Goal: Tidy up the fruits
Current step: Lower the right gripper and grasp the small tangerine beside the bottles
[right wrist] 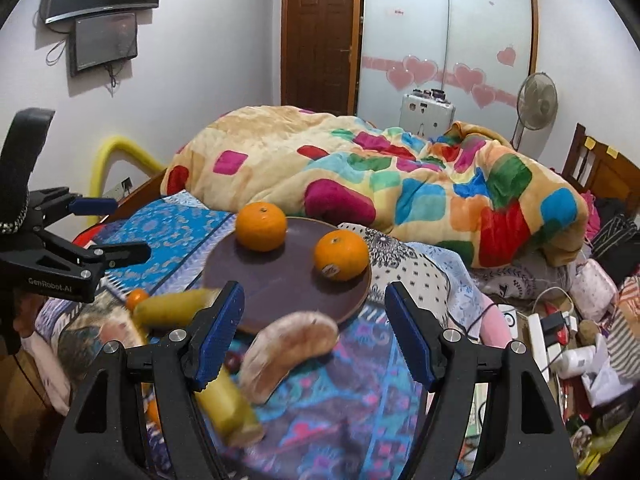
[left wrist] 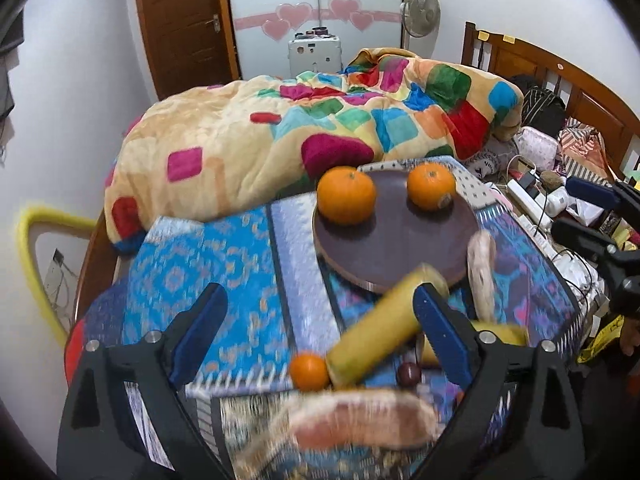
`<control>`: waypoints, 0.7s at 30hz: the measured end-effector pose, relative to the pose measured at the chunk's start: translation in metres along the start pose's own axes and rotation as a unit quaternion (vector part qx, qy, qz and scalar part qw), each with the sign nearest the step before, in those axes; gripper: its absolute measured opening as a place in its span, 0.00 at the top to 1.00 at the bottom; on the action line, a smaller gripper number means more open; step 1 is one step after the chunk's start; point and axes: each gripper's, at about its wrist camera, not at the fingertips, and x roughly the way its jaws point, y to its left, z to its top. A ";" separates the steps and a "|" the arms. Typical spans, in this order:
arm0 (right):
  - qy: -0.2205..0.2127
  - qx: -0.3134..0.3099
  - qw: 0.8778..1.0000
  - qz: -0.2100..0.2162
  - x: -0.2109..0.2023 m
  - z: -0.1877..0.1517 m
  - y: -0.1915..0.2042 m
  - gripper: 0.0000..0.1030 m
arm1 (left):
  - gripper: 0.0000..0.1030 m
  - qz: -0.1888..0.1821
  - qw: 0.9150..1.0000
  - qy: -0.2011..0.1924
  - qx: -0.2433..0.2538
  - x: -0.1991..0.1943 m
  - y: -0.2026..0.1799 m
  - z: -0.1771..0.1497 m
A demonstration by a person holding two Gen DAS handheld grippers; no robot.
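Observation:
A dark round plate [left wrist: 394, 246] [right wrist: 280, 280] lies on the patterned bedspread and holds two oranges [left wrist: 346, 195] [left wrist: 431, 186] [right wrist: 261, 226] [right wrist: 341, 255]. In front of it lie two yellow banana pieces [left wrist: 384, 330] [right wrist: 176, 307] [right wrist: 230, 408], two pinkish grapefruit-like wedges [left wrist: 482, 272] [left wrist: 360, 422] [right wrist: 292, 350], a small orange [left wrist: 309, 372] [right wrist: 137, 298] and a dark plum [left wrist: 408, 373]. My left gripper [left wrist: 318, 322] [right wrist: 110, 228] is open and empty above the banana piece. My right gripper [right wrist: 312, 334] [left wrist: 580, 212] is open and empty over the wedge.
A colourful blanket [left wrist: 280, 136] is piled behind the plate. A power strip, cables and clutter [right wrist: 560, 332] lie at the right by the wooden headboard [left wrist: 560, 76]. A yellow-padded chair back [left wrist: 36, 248] stands at the left.

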 end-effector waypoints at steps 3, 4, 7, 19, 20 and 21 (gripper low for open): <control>-0.008 0.005 1.000 0.005 -0.012 -0.012 0.007 0.32 | 0.02 0.008 1.000 0.003 -0.014 -0.003 -0.001 -0.025; -0.009 0.010 1.000 0.008 -0.014 -0.017 0.008 0.32 | 0.02 0.013 1.000 0.008 -0.018 -0.002 -0.001 -0.032; -0.010 0.014 1.000 0.000 -0.019 -0.031 0.015 0.32 | 0.02 0.011 0.999 0.028 -0.029 0.002 -0.003 -0.054; -0.002 0.017 1.000 -0.018 -0.026 -0.091 0.039 0.32 | 0.02 0.012 0.999 0.035 -0.031 0.010 -0.036 -0.099; -0.001 0.019 1.000 -0.017 -0.025 -0.094 0.039 0.32 | 0.02 0.014 0.999 0.036 -0.031 0.013 -0.038 -0.100; 0.000 0.021 1.000 -0.016 -0.026 -0.096 0.040 0.32 | 0.01 0.015 0.999 0.033 -0.031 0.014 -0.040 -0.102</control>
